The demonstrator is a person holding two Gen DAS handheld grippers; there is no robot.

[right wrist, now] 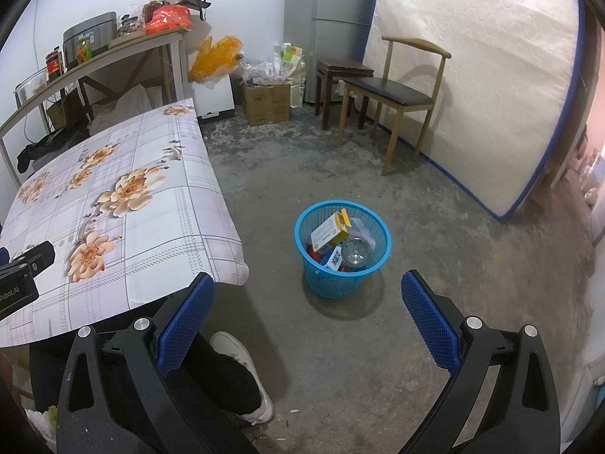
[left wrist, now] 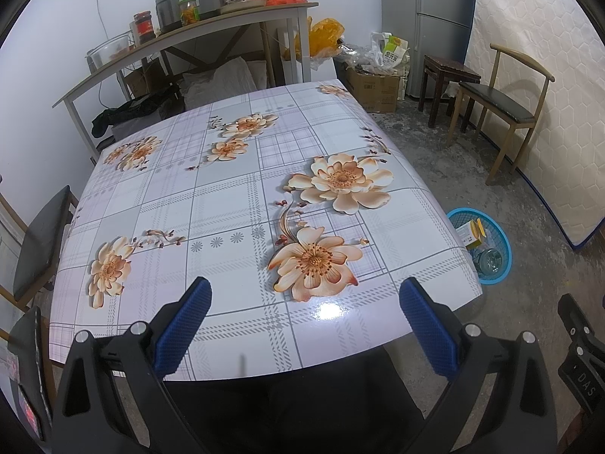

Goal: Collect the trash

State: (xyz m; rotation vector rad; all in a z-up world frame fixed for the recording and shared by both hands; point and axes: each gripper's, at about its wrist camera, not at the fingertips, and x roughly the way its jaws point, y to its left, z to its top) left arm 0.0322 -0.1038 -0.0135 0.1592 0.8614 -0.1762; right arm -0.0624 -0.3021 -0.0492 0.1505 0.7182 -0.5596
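A blue mesh trash basket [right wrist: 342, 249] stands on the concrete floor to the right of the table; it also shows in the left wrist view [left wrist: 482, 246]. Inside it lie a yellow and white box [right wrist: 329, 230], a clear plastic bottle [right wrist: 355, 251] and other packaging. My left gripper [left wrist: 302, 295] is open and empty above the near edge of the floral table [left wrist: 211, 204]. My right gripper [right wrist: 308, 291] is open and empty above the floor, just short of the basket. I see no loose trash on the table top.
A wooden chair [right wrist: 393, 90] and a dark stool [right wrist: 340, 72] stand by a mattress [right wrist: 476, 75] leaning on the wall. A cluttered shelf table [left wrist: 189, 26] stands behind. Cardboard boxes and bags [right wrist: 264, 94] sit by the fridge. The person's leg and white shoe [right wrist: 242, 374] are below.
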